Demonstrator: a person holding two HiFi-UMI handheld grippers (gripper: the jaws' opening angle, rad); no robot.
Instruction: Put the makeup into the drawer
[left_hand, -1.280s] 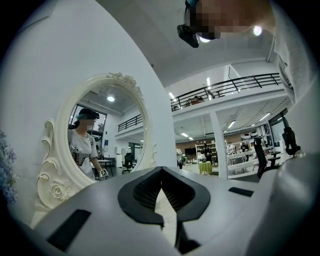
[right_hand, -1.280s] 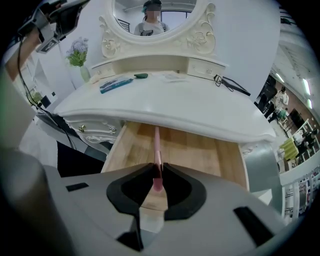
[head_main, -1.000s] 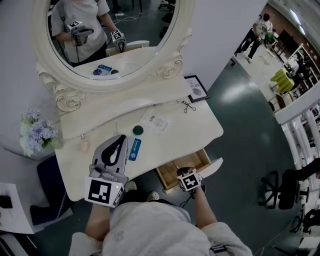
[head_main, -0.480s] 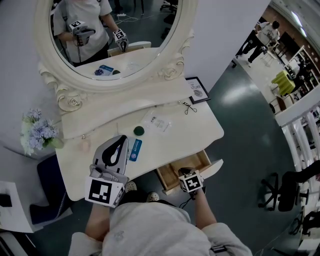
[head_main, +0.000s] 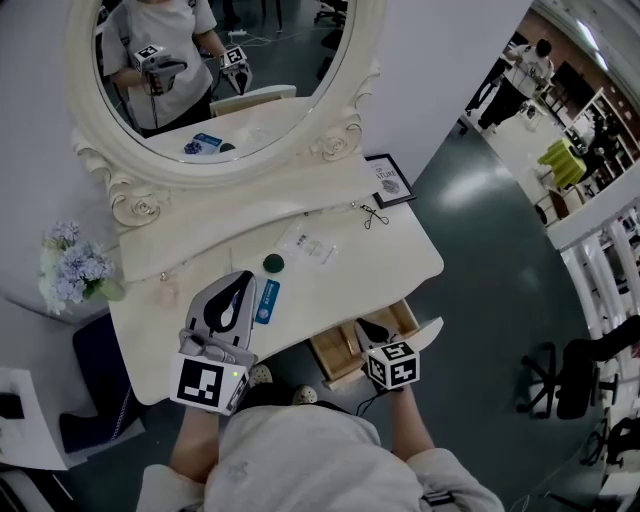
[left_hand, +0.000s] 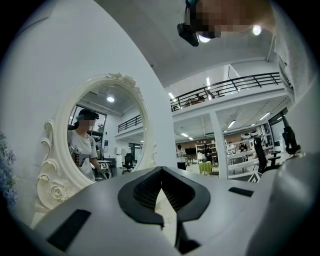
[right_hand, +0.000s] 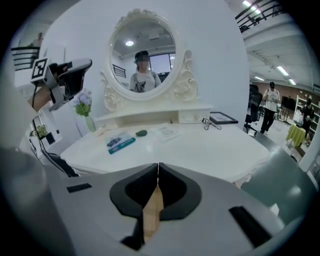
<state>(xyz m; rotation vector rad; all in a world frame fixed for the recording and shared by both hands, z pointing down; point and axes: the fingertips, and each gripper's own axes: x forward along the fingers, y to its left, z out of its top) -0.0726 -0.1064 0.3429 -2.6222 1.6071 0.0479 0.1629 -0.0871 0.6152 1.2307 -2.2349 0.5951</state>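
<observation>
Head view: cream-white dressing table (head_main: 330, 290) w/ wood-lined drawer (head_main: 338, 355) pulled open at front right. Makeup lies on the tabletop, not in the drawer: flat blue packet (head_main: 268, 300), dark green round compact (head_main: 273, 263) just behind it, clear plastic sachet (head_main: 312, 245) further right. A metal eyelash curler (head_main: 375, 213) sits near the back edge. Drawer contents are too small to tell, so no item can be confirmed as stowed. Est. task at an early stage, w/ at least three items left to go in. Right gripper (head_main: 361, 326) hangs over the open drawer, nose tilted down twd the table front. Left gripper (head_main: 244, 278) sits over the table's front left, beside the blue packet, pointing twd the oval mirror (head_main: 215, 60). Left gripper view: tongs level, tips together, nothing betw. them; mirror and wall ahead, no makeup in sight. Right gripper view: tongs have just been closing and now meet at the tips, nothing betw. them. A strip of pale wood shows through the gap behind the tips, prob. the drawer below. Blue packet and green compact lie well ahead on the tabletop, apart from this gripper. Assessment: neither gripper carries anything; next pick-up not yet begun.
</observation>
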